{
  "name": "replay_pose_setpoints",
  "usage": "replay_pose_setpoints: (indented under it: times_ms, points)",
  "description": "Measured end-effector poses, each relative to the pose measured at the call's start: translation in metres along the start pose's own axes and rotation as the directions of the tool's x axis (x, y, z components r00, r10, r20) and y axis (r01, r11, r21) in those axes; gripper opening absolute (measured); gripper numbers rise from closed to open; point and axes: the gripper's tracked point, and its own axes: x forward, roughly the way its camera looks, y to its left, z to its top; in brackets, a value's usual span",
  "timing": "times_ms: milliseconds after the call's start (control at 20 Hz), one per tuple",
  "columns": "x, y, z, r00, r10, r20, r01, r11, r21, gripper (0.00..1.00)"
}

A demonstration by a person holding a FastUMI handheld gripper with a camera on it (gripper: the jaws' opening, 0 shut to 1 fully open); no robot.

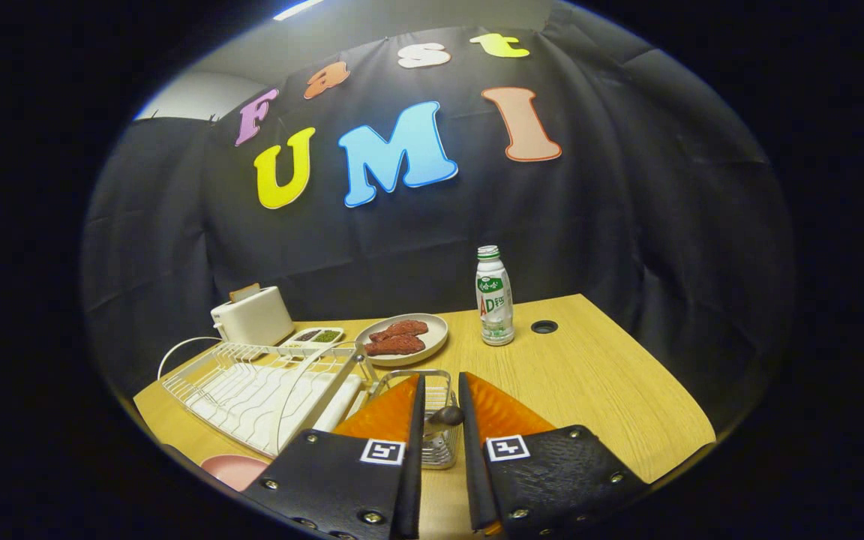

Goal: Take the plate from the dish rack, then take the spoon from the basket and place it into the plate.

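Nearest of all, the gripper (441, 405) reaches over the wire basket (432, 420), and its two fingers stand a narrow gap apart with the dark bowl of the spoon (447, 415) between them; the spoon leans against the right finger, but whether both fingers press on it I cannot tell. Going from the left, a pink plate (233, 470) lies on the near corner of the wooden table (589, 390), just beside the left finger and in front of the white wire dish rack (252, 386). Behind the rack stands a cream toaster (253, 316) with a slice of bread (244, 291) sticking up from its slot, and just beside it a small divided tray (316, 337) holds dark and green bits. Beyond the fingers, past the basket, a pale round dish (436, 330) carries two reddish pieces of meat (396, 337). To its right a white bottle (494, 296) with a green label and cap stands upright, and near it, further right, a dark round hole (544, 327) is set in the table top.
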Motion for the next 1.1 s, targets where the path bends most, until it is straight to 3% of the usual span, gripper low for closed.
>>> replay_pose_setpoints:
  times_ms: [200, 350, 400, 550, 600, 1100]
  points:
    - [0.007, -0.004, -0.002, 0.999, -0.032, -0.01, 0.032, 0.999, -0.004, 0.25]
    - [0.006, 0.002, -0.002, 0.999, -0.035, -0.012, 0.036, 0.999, 0.027, 0.2]
    - [0.009, 0.003, -0.002, 0.999, -0.046, -0.023, 0.046, 0.998, 0.031, 0.13]
    - [0.011, 0.009, -0.002, 0.997, -0.052, -0.052, 0.054, 0.998, 0.032, 0.13]
    - [0.01, 0.011, 0.0, 0.997, -0.049, -0.068, 0.051, 0.998, 0.03, 0.06]
    - [0.005, 0.021, 0.025, 0.996, -0.035, -0.078, 0.034, 0.999, -0.013, 0.04]
